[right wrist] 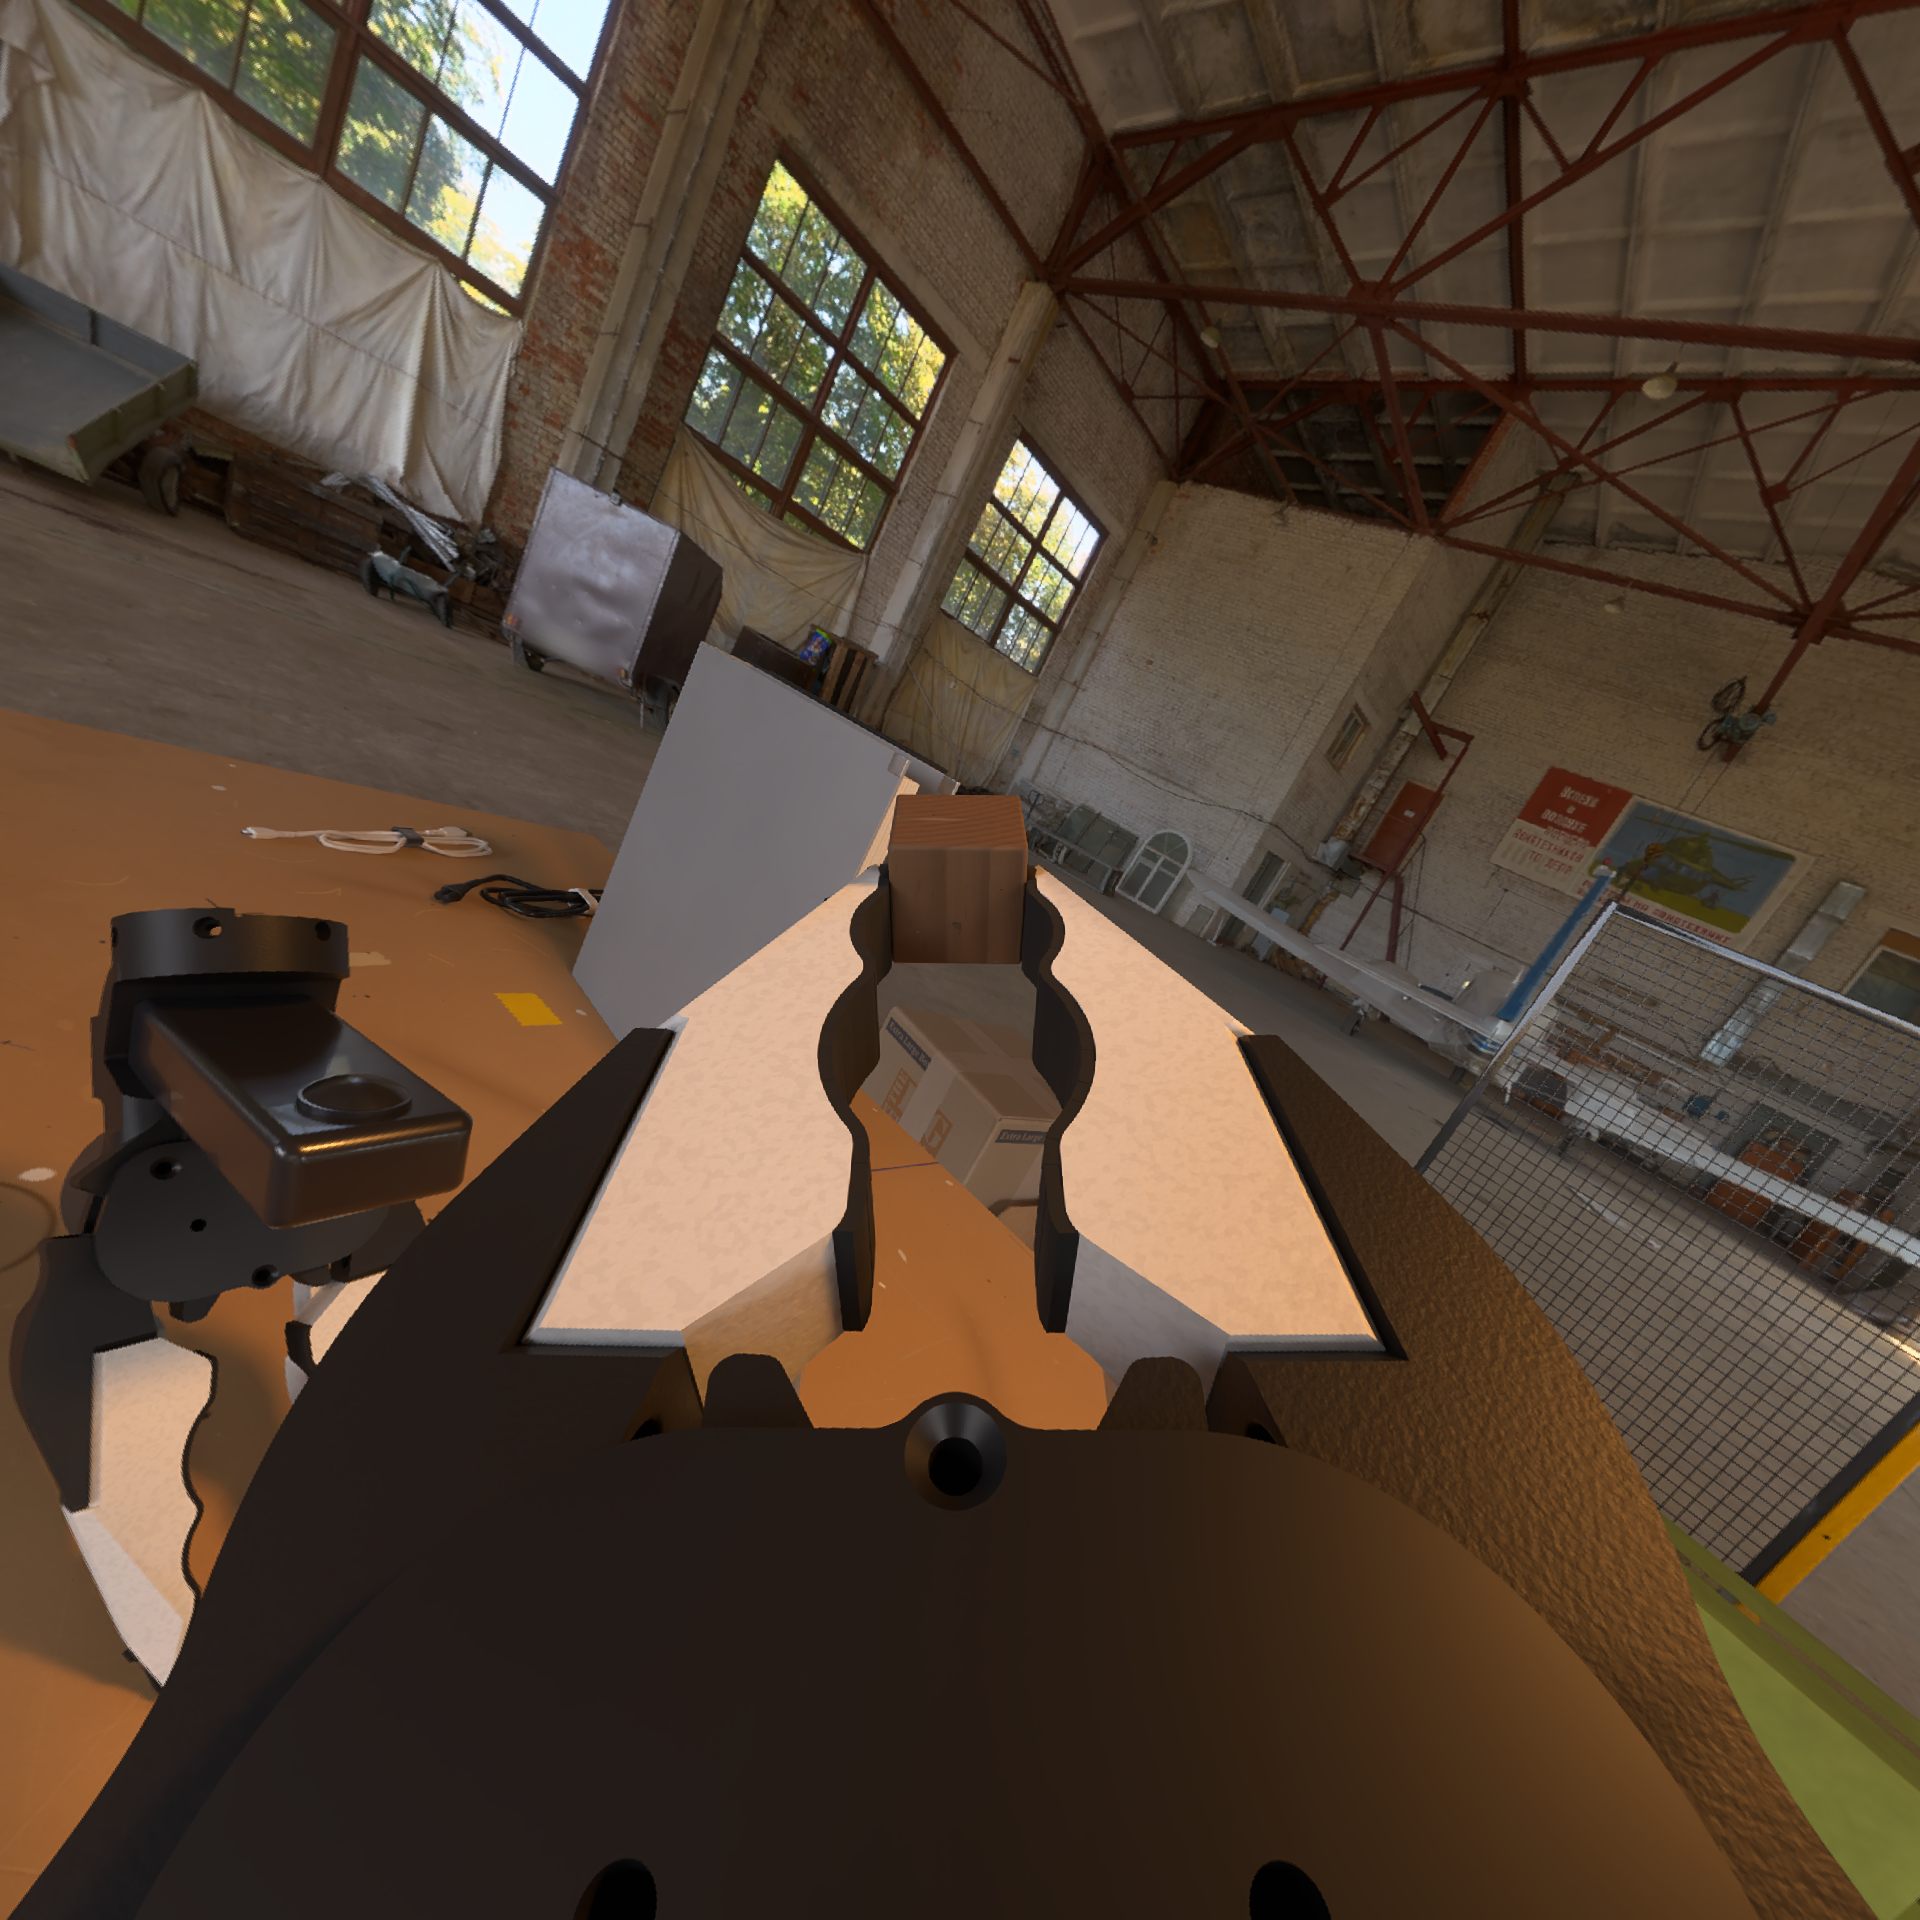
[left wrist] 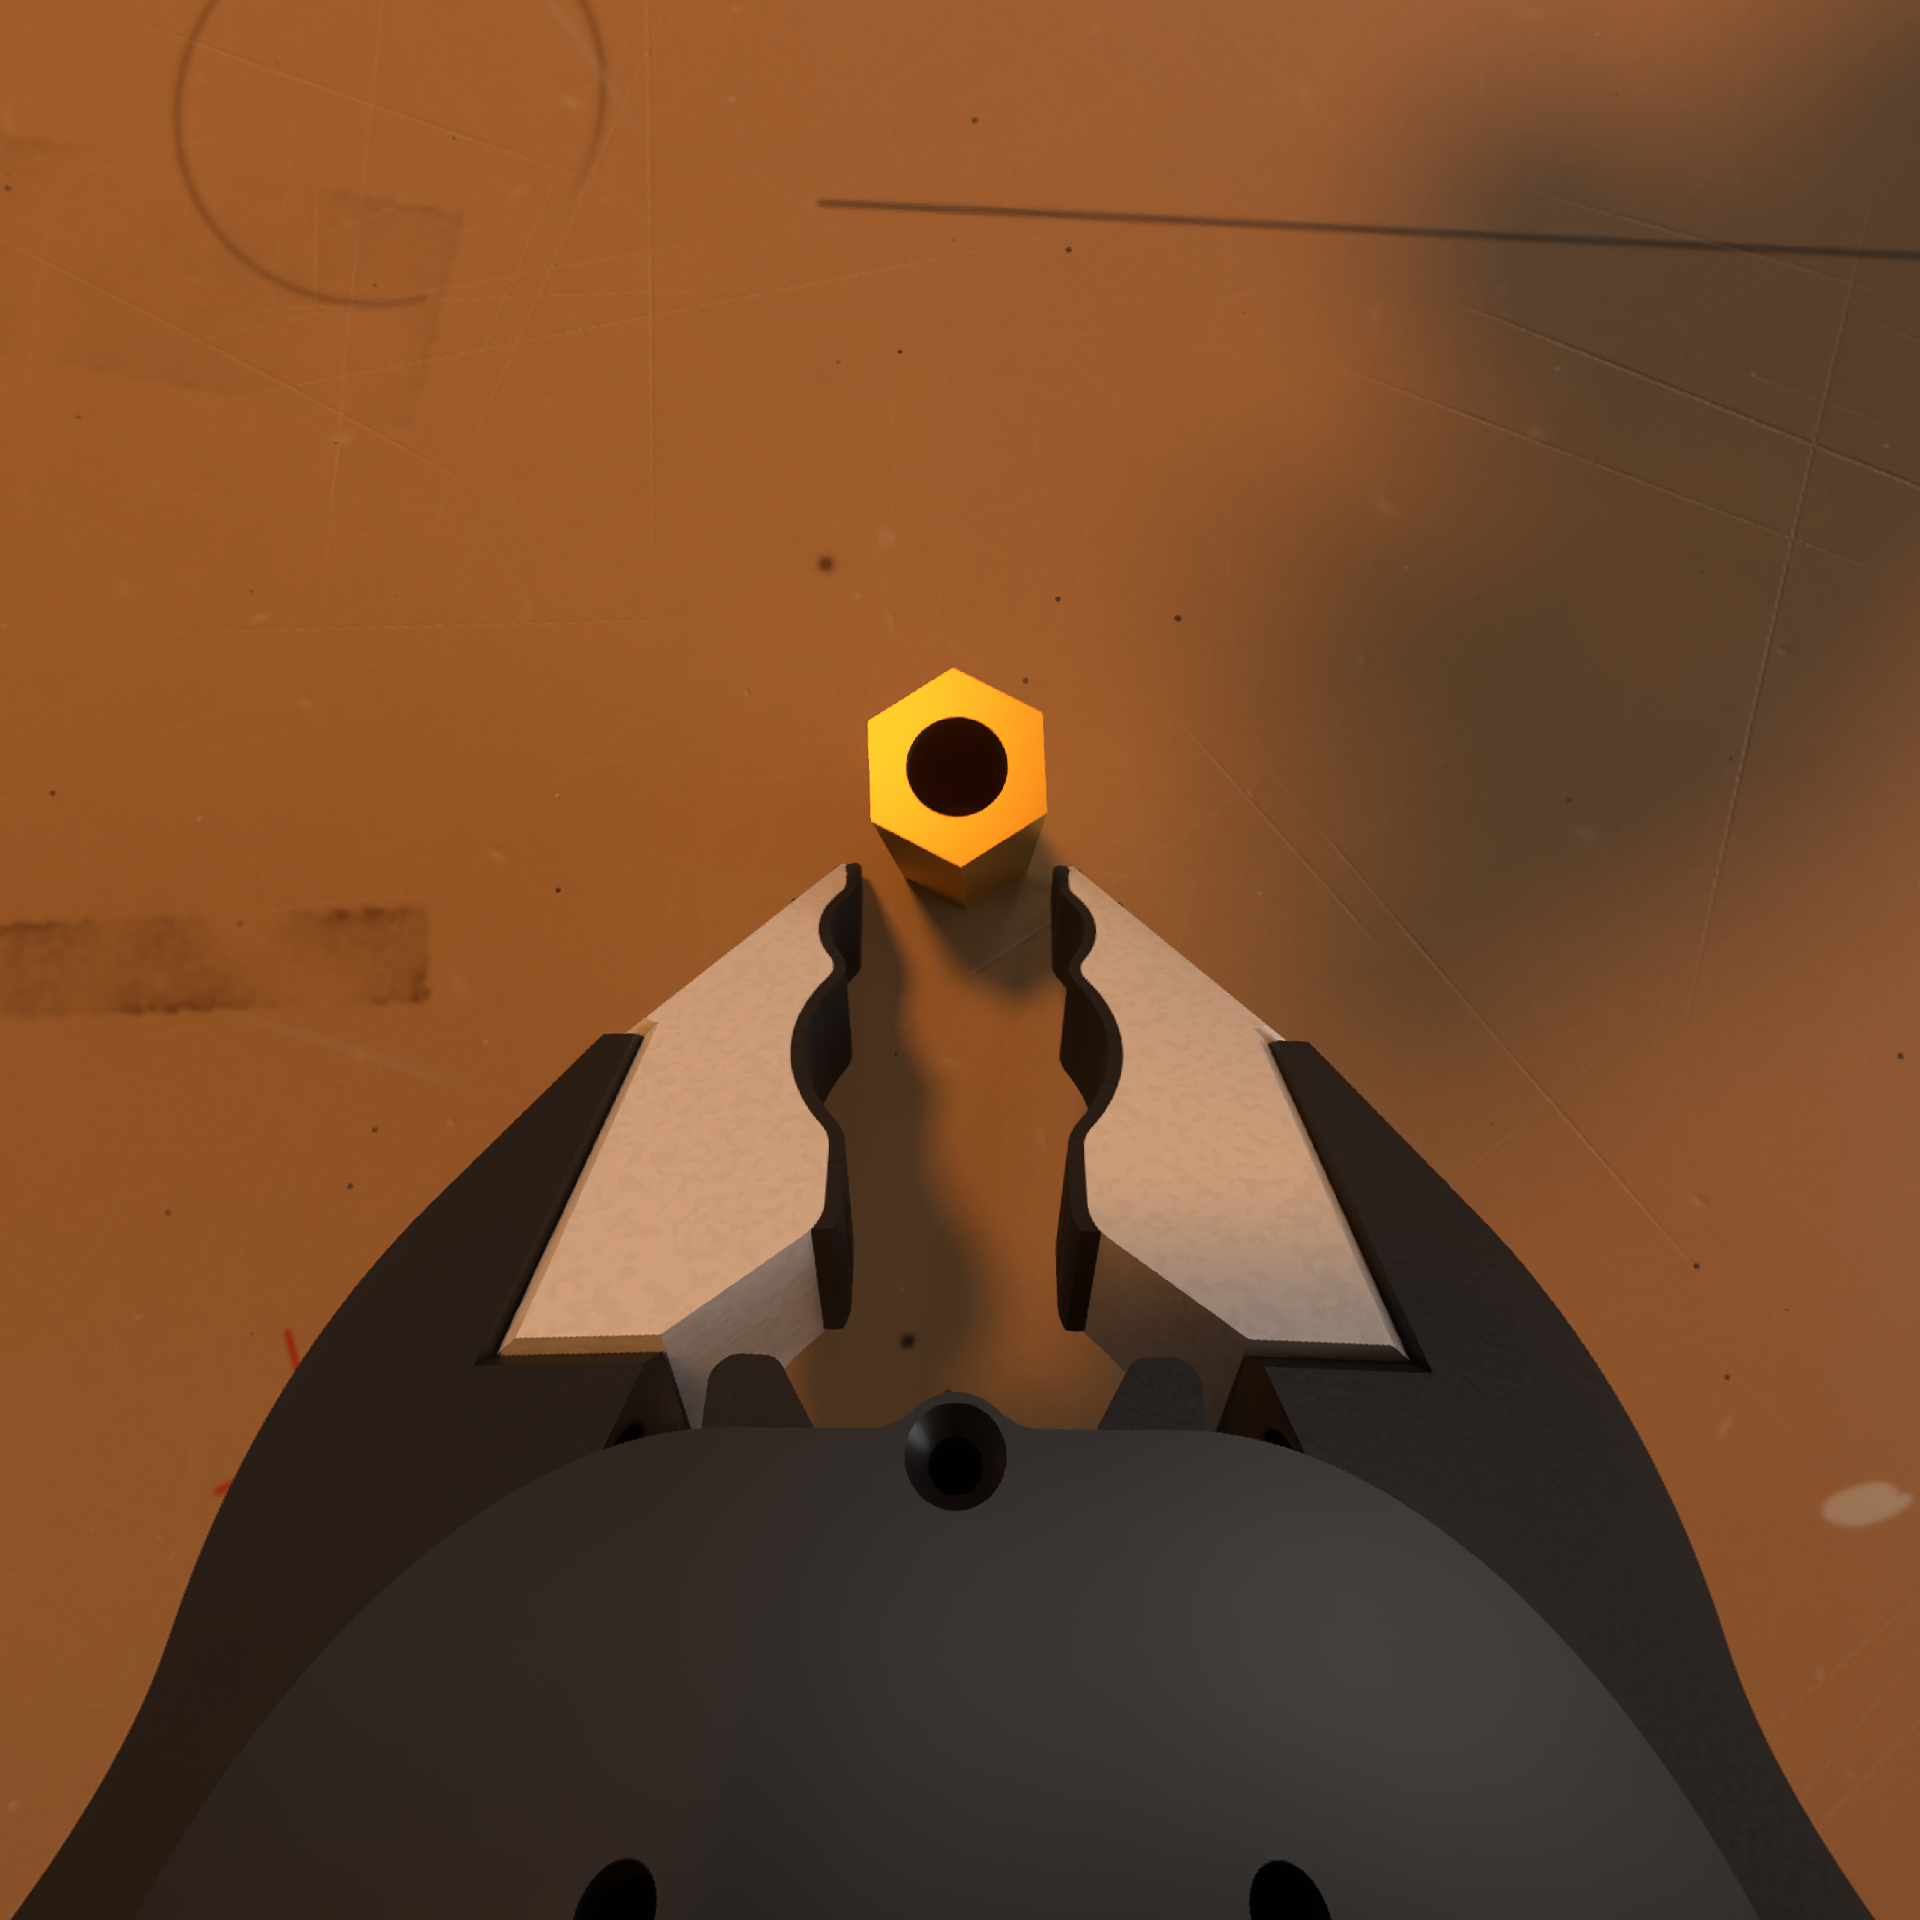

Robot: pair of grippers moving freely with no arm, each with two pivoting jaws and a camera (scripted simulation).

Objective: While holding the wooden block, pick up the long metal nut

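In the left wrist view the long metal nut [left wrist: 956,774], a golden hexagon with a dark bore, stands upright on the brown table [left wrist: 416,623]. My left gripper [left wrist: 956,883] is open and points down at the table, with its fingertips just short of the nut. The nut is not between the fingers. In the right wrist view my right gripper [right wrist: 958,894] is shut on the wooden block [right wrist: 958,878] at its fingertips and holds it up in the air, above the table. The left gripper also shows at the left of that view [right wrist: 187,1299], low over the table.
A white panel [right wrist: 748,831] stands on the table [right wrist: 156,810] beyond the right gripper. A white cable [right wrist: 364,837] and a black cable [right wrist: 514,894] lie at the far side. Cardboard boxes [right wrist: 966,1101] sit beyond the table edge. A wire fence [right wrist: 1662,1143] stands at the right.
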